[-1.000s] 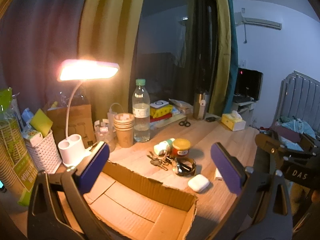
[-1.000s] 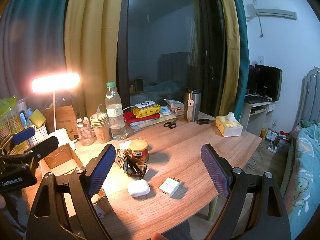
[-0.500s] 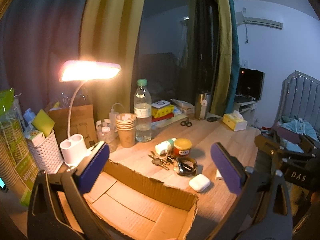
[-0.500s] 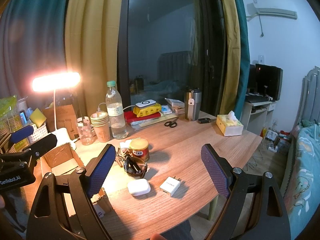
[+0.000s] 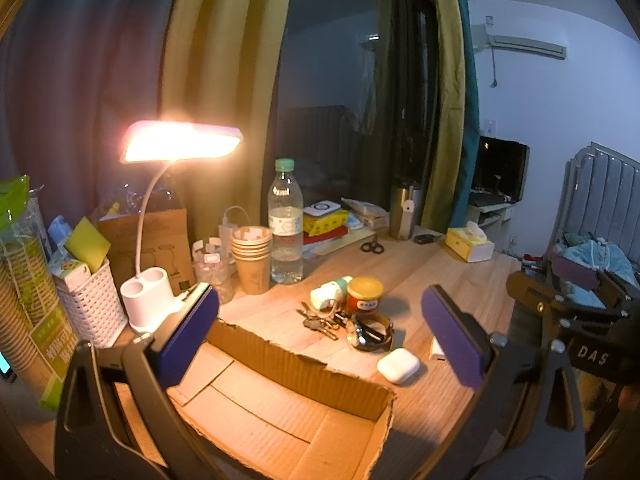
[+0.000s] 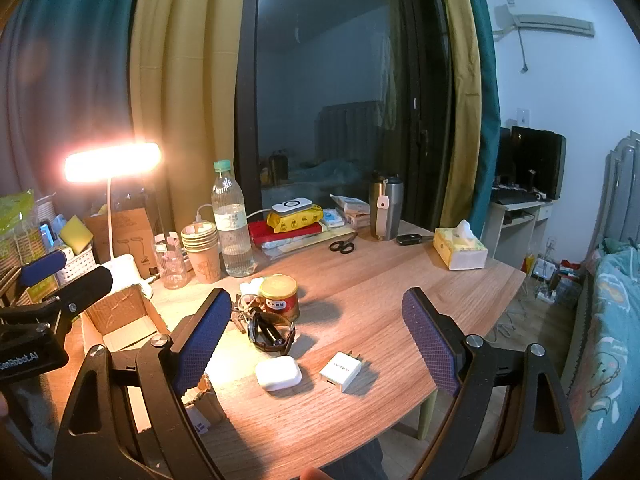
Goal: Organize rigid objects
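Both the left hand-held gripper (image 5: 320, 332) and right hand-held gripper (image 6: 316, 344) hang spread and empty above the desk (image 6: 400, 288). The earbuds case (image 6: 278, 374) and wall charger (image 6: 341, 370) lie near the front edge, where a nudge could likely tip them off; the cardboard box (image 5: 280, 412) lies open left.

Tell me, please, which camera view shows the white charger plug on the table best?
The right wrist view: the white charger plug lies fully visible on the table, prongs showing, beside the earbud case. In the left wrist view only a white sliver shows behind a finger of the left claw.
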Demonstrator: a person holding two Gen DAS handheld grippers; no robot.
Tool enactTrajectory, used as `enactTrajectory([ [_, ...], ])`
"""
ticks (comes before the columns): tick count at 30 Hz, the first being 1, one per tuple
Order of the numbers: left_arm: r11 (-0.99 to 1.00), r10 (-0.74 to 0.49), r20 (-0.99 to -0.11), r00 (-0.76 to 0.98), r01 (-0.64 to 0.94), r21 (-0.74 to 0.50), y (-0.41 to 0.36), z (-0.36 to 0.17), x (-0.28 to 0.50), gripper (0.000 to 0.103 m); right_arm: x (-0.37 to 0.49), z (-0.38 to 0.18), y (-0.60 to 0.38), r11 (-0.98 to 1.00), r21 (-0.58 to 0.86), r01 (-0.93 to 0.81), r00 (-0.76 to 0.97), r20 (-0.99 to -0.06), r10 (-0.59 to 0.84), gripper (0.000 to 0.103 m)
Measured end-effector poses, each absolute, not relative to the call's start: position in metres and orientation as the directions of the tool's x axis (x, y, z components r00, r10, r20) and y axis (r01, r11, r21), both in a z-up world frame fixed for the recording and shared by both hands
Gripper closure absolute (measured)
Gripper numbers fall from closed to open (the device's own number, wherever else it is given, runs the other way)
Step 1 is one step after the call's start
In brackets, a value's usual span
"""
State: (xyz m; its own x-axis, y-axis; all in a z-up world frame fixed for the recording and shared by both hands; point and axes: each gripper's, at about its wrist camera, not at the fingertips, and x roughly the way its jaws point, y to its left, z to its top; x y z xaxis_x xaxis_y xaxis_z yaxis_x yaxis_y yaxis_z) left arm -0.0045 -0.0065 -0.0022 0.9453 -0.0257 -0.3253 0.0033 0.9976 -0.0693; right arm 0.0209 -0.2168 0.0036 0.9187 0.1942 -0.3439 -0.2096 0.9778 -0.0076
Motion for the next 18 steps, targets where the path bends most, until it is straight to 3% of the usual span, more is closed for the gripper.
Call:
enactTrajectory([
  [18, 0.997, -0.022, -0.331, 0.943, -0.005, -0.082, -0.0042, -0.0026, -0.0059, 0.001, 0.0212, 0.0033, -0.2169, 0.978, -0.006, -0.209, 0.918, -0.346, 0.194, 0.013],
])
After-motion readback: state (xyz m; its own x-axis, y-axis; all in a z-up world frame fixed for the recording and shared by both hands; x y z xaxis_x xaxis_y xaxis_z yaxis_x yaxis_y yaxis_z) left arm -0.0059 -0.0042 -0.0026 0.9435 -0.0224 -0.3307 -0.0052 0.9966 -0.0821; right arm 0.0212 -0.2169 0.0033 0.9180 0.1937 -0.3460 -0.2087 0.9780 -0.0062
